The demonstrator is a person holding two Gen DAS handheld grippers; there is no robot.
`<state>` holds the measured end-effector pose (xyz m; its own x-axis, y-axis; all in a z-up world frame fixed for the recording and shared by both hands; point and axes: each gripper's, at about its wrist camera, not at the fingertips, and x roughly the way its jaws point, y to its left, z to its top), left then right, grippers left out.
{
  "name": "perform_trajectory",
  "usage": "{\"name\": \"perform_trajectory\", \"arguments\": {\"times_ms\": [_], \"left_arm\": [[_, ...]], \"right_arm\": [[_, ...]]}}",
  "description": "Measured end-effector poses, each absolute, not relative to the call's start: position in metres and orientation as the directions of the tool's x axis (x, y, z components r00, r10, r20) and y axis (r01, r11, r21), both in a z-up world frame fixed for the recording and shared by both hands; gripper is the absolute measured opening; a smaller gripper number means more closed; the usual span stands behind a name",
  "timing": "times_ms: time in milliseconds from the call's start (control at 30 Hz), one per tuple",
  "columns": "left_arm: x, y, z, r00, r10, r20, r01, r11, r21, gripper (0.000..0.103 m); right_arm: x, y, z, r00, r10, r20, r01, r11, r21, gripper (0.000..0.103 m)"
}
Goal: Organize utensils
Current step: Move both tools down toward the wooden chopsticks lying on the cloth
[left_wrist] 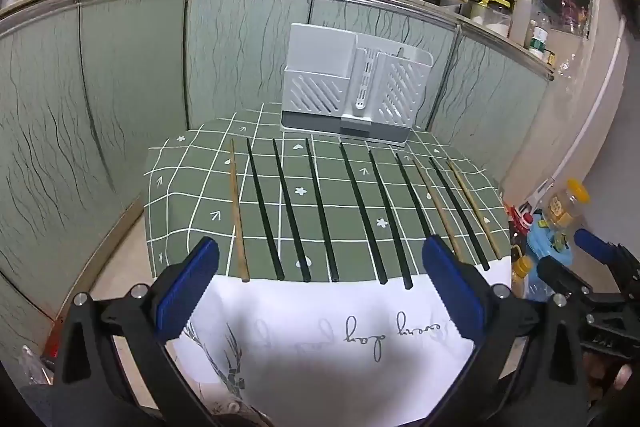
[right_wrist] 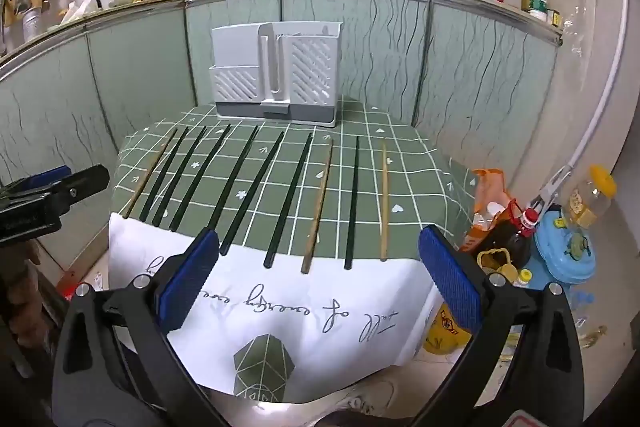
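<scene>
Kitchen cabinets stand behind a table covered by a green checked tablecloth [left_wrist: 192, 187], with a white utensil holder [left_wrist: 352, 87] at its far edge. Ten chopsticks [right_wrist: 288, 199] lie side by side across the cloth, ends toward the near edge. Both the left gripper [left_wrist: 320, 287] and right gripper [right_wrist: 316, 275] hover before the near edge, jaws spread wide and holding nothing.

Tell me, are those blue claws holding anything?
Nothing. The left gripper and right gripper are both open and empty; the chopsticks lie untouched.
</scene>
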<state>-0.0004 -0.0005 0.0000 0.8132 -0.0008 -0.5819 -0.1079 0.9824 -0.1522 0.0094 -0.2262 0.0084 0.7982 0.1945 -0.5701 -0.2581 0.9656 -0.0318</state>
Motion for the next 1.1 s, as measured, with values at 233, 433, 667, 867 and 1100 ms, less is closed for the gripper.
{"name": "perform_trajectory", "arguments": {"times_ms": [233,433,667,867,1100], "left_arm": [[-0.007,0.002,-0.003,0.829,-0.005,-0.559,-0.079,0.989,-0.125,0.098],[-0.014,0.001,-0.011,0.817,-0.006,-0.577,-0.08,0.989,-0.123,0.098],[-0.036,0.012,-0.009,0.838,0.047,-0.543,-0.109,0.991,-0.082,0.098],[-0.052,0.029,-0.003,0.832,0.081,-0.549,-0.152,0.985,-0.086,0.098],[-0.057,0.039,-0.004,0.83,0.125,-0.543,-0.193,0.979,-0.07,0.098]], "right_arm": [[0.009,-0.22,0.001,0.789,0.215,-0.575,-0.284,0.958,-0.03,0.094],[0.005,-0.223,0.001,0.816,0.198,-0.542,-0.269,0.962,-0.054,0.094],[-0.012,-0.232,0.006,0.836,0.208,-0.508,-0.266,0.963,-0.043,0.095],[-0.024,-0.241,0.004,0.838,0.227,-0.496,-0.274,0.962,-0.022,0.095],[-0.028,-0.241,0.005,0.844,0.211,-0.493,-0.281,0.957,-0.071,0.095]]}}
